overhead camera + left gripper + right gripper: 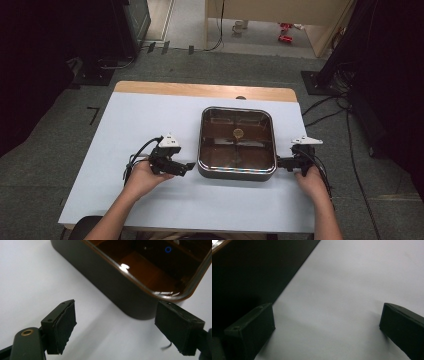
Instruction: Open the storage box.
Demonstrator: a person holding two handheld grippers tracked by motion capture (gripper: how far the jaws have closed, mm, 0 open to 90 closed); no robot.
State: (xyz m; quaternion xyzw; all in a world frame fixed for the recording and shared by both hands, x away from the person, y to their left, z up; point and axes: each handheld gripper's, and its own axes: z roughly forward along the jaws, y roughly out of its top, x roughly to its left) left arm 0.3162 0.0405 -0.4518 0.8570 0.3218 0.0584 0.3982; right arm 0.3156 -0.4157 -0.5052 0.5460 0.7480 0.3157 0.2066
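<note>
1. The left gripper [187, 166] has its fingers [61, 327] apart with nothing between them; the square dark tray [237, 174] sits just ahead of the tips, its rounded near corner closest to the far finger
2. The right gripper [280, 162] also holds its fingers [252, 332] wide apart and empty; the tray's dark side wall runs just beside one finger, while the other stands over bare white table [150, 125]
3. The tray lies between the two grippers, flat on the table, and neither gripper grips it
4. Judged risk: if the fingers close from here they may meet only air or graze the smooth rounded corner, so the pads slip off the glossy rim
5. Judged risk: one side catching before the other would skew or slide the tray across the slick white surface
6. Judged risk: a thin pinch on the rim could let the tray tilt once lifted
</note>
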